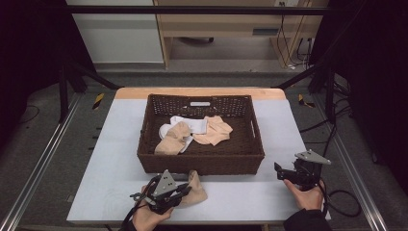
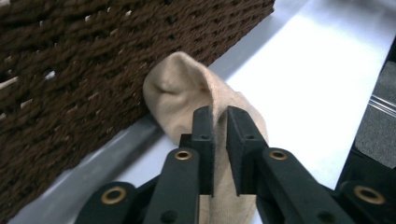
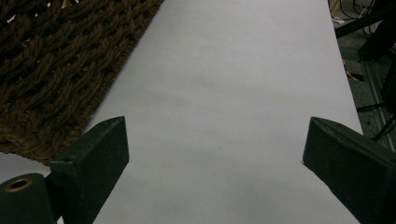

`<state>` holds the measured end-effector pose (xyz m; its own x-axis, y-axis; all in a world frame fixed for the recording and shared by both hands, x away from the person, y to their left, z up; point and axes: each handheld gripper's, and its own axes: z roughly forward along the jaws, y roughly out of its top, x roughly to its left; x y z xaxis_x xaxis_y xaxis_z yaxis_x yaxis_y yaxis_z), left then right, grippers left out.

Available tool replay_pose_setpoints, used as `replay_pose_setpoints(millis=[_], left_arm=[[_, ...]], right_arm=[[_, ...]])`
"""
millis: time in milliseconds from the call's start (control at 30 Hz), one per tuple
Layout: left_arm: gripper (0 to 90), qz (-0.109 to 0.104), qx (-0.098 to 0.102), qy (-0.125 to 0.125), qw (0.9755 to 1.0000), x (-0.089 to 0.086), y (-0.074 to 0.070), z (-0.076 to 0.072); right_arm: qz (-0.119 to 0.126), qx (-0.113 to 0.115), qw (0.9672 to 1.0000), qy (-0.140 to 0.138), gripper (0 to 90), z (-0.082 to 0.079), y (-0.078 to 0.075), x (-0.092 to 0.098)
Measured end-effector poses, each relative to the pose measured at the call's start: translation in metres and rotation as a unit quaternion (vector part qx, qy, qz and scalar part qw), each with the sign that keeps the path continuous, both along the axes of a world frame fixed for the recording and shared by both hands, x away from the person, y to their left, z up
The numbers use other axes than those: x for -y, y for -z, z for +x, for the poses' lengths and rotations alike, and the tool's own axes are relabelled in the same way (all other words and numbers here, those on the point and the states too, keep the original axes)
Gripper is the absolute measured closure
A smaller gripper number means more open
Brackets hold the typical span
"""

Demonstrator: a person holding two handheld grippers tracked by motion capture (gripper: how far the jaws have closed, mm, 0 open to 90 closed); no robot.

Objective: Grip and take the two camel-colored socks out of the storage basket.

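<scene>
Down at the near edge, the left gripper (image 2: 220,116) pinches a fold of the beige sock (image 2: 187,88), which lies on the table (image 1: 250,192) pressed against the brown basket (image 1: 202,161). Off right, the right gripper (image 3: 215,149) gapes wide over bare tabletop, nothing between its jaws.

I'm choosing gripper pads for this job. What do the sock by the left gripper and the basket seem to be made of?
The sock looks like soft beige knit fabric, matte: it creases and folds, and a fine weave shows. The basket looks like dark brown woven wicker or twisted paper cord; which of the two I cannot tell. Thick braided strands with gaps between them show in the left gripper view.
</scene>
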<state>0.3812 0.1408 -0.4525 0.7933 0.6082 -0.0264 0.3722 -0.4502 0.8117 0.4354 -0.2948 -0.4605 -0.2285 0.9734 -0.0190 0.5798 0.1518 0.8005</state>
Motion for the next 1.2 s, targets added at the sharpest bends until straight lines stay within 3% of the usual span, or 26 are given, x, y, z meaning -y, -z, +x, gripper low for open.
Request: replay_pose_setpoints(millis=[167, 300, 467, 700, 733, 900, 933, 1067, 1200], left_arm=[[67.4, -0.019, 0.013, -0.016, 0.9996, -0.004, -0.007, -0.001], [62.8, -0.040, 0.030, -0.033, 0.9982, -0.011, -0.021, -0.002], [60.2, -0.070, 0.056, -0.067, 0.9937, -0.028, -0.043, 0.001], [58.1, -0.083, 0.080, -0.091, 0.9891, -0.036, -0.061, 0.011], [57.2, -0.087, 0.086, -0.097, 0.9878, -0.038, -0.067, 0.016], [53.5, -0.092, 0.092, -0.103, 0.9861, -0.041, -0.079, 0.031], [52.7, -0.095, 0.094, -0.109, 0.9850, -0.042, -0.085, 0.041], [50.3, -0.090, 0.104, -0.115, 0.9838, -0.042, -0.095, 0.052], [48.1, -0.091, 0.110, -0.135, 0.9806, -0.042, -0.109, 0.074]], right_arm=[[0.002, 0.000, 1.0000, 0.001, 7.2, 0.000, 0.000, 0.001], [0.002, 0.000, 1.0000, 0.001, 7.2, 0.000, 0.000, 0.001], [0.003, 0.000, 1.0000, 0.001, 6.8, 0.000, 0.000, 0.002], [0.005, 0.000, 1.0000, 0.002, 6.7, 0.001, 0.000, 0.001], [0.005, -0.002, 1.0000, 0.001, 6.7, 0.001, 0.000, 0.001], [0.011, 0.000, 0.9999, 0.002, 6.5, 0.001, -0.001, 0.002], [0.012, 0.001, 0.9999, 0.003, 6.4, 0.000, -0.001, 0.002], [0.013, 0.002, 0.9999, 0.002, 6.4, 0.001, -0.002, 0.002], [0.012, 0.005, 0.9999, 0.002, 6.4, 0.001, -0.002, 0.003]])
